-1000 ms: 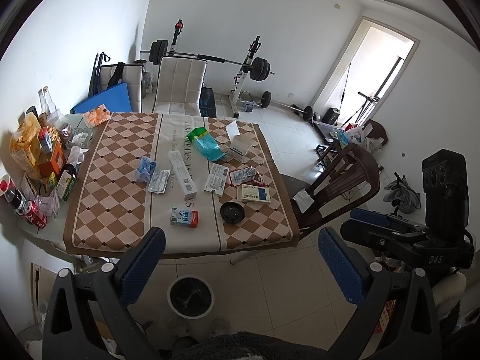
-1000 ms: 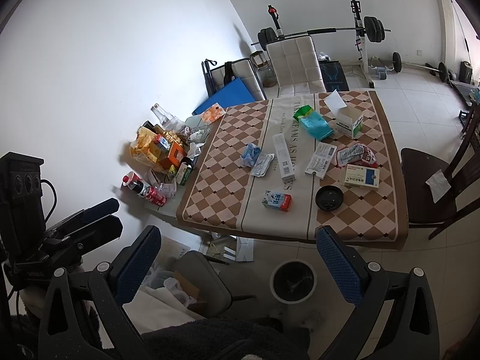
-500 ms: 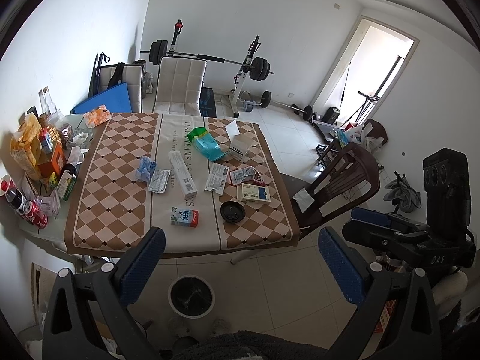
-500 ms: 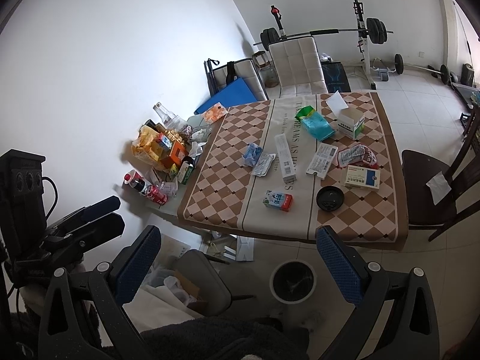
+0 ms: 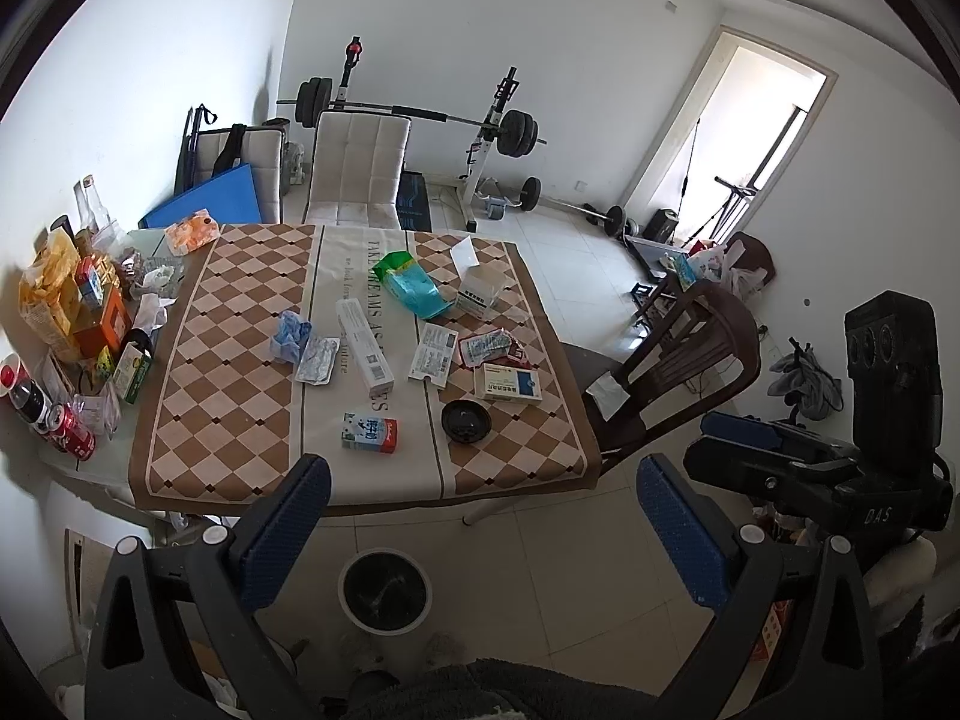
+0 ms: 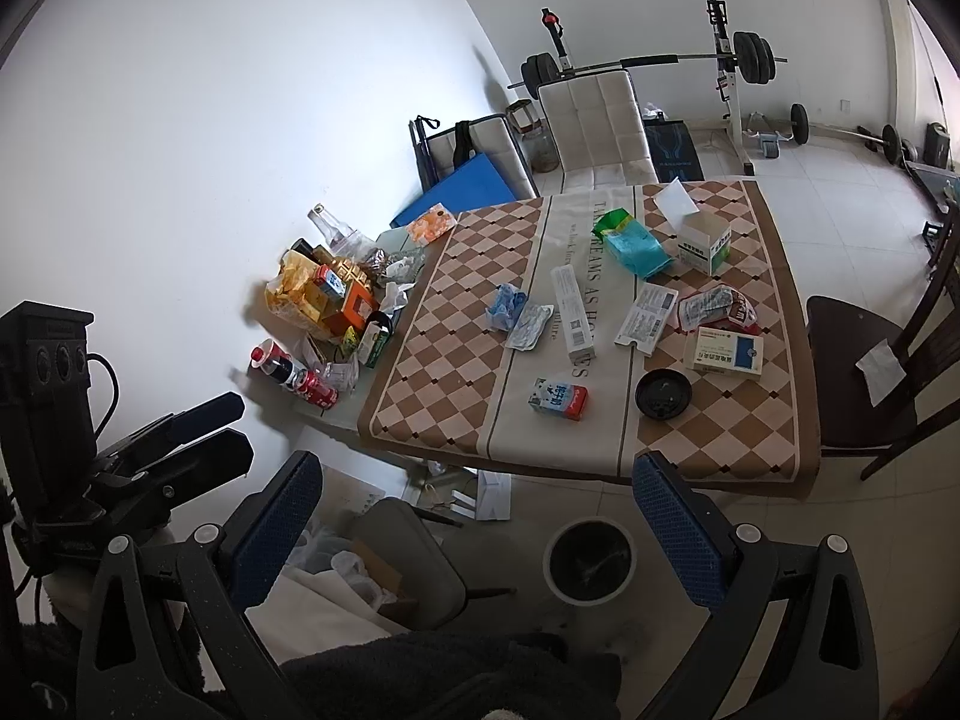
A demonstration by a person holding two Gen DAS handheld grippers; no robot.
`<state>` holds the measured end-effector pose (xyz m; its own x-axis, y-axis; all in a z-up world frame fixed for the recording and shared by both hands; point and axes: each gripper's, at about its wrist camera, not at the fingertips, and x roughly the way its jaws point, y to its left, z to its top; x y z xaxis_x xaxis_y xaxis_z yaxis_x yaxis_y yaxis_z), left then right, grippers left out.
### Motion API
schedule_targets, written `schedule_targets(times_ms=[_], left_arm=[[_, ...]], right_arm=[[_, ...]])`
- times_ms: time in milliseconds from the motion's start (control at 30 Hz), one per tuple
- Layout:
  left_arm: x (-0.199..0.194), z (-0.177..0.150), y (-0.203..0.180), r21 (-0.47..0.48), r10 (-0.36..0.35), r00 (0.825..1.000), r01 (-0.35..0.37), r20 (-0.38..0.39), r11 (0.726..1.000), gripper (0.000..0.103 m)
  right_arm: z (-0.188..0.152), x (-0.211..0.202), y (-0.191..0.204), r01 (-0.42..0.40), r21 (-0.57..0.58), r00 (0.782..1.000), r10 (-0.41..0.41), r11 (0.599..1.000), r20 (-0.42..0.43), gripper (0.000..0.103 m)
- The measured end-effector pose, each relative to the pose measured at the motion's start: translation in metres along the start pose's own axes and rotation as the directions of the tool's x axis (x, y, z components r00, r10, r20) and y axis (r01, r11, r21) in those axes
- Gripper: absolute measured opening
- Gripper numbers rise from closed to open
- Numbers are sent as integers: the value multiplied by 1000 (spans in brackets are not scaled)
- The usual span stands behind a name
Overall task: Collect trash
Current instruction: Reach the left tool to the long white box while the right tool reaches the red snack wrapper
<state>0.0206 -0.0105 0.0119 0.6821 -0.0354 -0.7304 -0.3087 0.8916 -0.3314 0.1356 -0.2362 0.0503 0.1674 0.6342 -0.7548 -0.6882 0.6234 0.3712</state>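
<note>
The brown-and-cream checkered cloth on the tabletop reads "TAKE DREAMS AS HORSES". Left gripper and right gripper hover high, jaws wide, empty; trash like the small milk carton lies near the round black-lined bin on the floor.

My left gripper hung wide open above a bin on the floor, short of the table strewn with a carton, lid and wrappers.

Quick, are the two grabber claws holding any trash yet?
Left gripper: open, holding nothing.
Right gripper: open, holding nothing.
</note>
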Motion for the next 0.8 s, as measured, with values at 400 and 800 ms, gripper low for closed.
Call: schedule_targets(times_ms=[400,800], left_arm=[[44,26,25,115,342,936,-349,79,930,103],[237,59,100,70,457,865,-453,-209,889,103]], right_arm=[[13,9,5,78,49,996,-79,996,29,103],[55,130,-125,373,266,928,-362,889,-91,103]])
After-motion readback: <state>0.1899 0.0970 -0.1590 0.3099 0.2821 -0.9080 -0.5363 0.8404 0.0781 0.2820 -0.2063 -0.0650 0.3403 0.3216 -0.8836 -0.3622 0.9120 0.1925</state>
